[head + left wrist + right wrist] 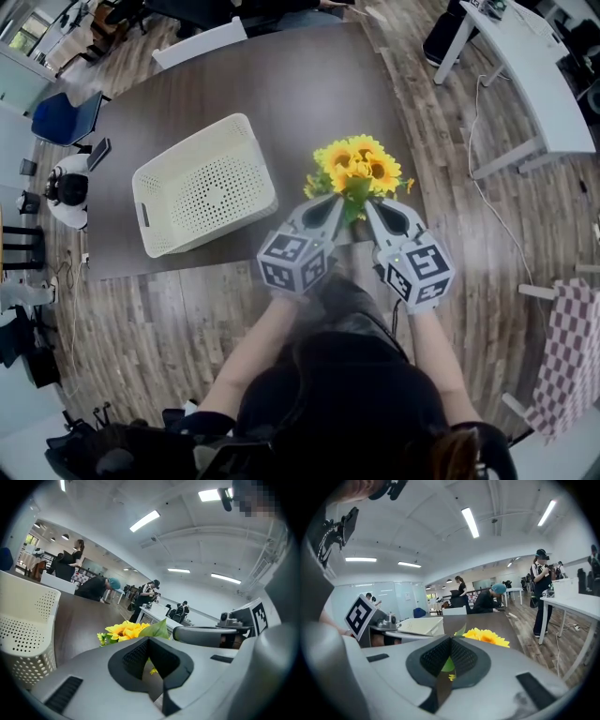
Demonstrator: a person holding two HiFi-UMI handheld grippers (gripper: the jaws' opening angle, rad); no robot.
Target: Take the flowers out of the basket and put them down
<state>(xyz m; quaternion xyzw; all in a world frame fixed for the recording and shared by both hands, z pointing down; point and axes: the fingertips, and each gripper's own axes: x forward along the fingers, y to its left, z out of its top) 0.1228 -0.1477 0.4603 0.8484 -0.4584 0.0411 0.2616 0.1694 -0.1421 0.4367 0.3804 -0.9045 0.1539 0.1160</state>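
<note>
The left gripper and right gripper both clench the stems of the yellow sunflower bunch, which is upright at the dark brown wooden desk's near edge, right of the cream perforated plastic basket.

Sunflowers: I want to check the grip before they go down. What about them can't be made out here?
- Stems: head view, covered by the left gripper and right gripper; both gripper views, behind the closed jaws.
- Whether the sunflowers touch the table: head view, blooms and grippers cover that spot.
- Bloom count: too small and overlapping in every view.
</note>
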